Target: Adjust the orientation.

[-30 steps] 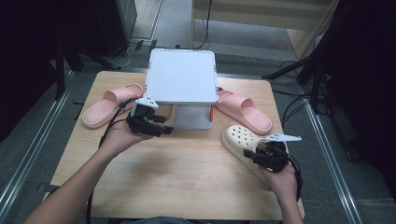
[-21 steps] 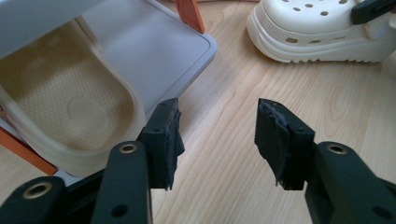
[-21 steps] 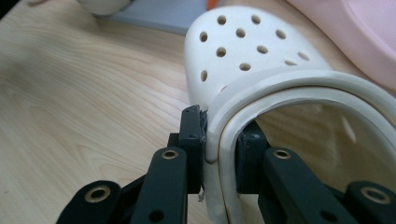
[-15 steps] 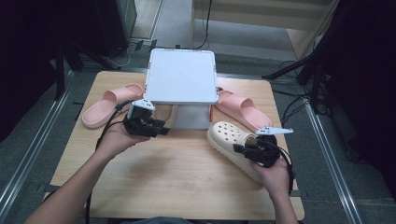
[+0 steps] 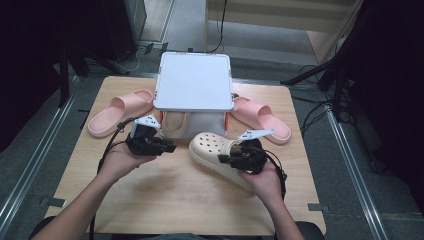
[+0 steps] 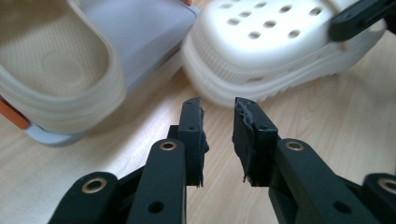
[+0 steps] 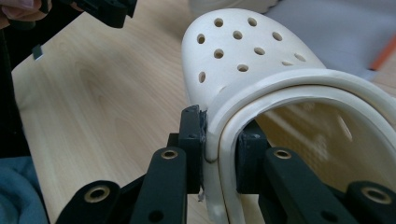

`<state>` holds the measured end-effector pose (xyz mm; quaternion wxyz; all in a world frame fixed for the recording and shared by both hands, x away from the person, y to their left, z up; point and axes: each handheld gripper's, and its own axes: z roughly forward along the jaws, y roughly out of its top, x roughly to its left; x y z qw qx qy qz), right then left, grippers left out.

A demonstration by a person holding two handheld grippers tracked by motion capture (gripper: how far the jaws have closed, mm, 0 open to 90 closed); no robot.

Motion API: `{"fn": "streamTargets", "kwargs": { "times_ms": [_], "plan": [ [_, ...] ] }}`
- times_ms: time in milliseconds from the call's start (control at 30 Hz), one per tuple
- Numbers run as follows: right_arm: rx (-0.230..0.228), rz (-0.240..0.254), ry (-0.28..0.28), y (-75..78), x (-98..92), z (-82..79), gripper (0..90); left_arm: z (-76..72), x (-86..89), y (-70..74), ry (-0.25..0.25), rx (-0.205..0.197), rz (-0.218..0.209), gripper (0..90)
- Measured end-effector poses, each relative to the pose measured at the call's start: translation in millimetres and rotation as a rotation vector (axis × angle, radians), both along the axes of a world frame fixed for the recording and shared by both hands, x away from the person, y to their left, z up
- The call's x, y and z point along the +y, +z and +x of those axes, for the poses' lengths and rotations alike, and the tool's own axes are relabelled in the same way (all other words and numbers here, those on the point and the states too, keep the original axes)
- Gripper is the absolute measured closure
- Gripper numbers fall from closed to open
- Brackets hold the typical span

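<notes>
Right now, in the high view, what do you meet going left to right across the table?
Left pink slide → left gripper → cream clog → right gripper → right pink slide.

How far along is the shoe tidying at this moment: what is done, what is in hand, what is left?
Done: one cream clog sits in the grey rack. In hand: the right gripper clamps the rim of the second clog, on the table in front of the rack; the left gripper holds nothing, its jaws just closing. Left: racking this clog, likely also both pink slides.
</notes>
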<state>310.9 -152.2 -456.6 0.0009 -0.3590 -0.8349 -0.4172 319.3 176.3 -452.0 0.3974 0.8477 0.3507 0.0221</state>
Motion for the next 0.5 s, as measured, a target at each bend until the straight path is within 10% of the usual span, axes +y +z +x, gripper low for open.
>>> {"fn": "streamTargets", "kwargs": {
  "times_ms": [500],
  "plan": [
    [0.036, -0.069, 0.146, -22.2, 41.3, 6.3, 75.6, -17.5, -1.7, -11.8, 0.003, 0.017, 0.027, 73.5]
  ]
}}
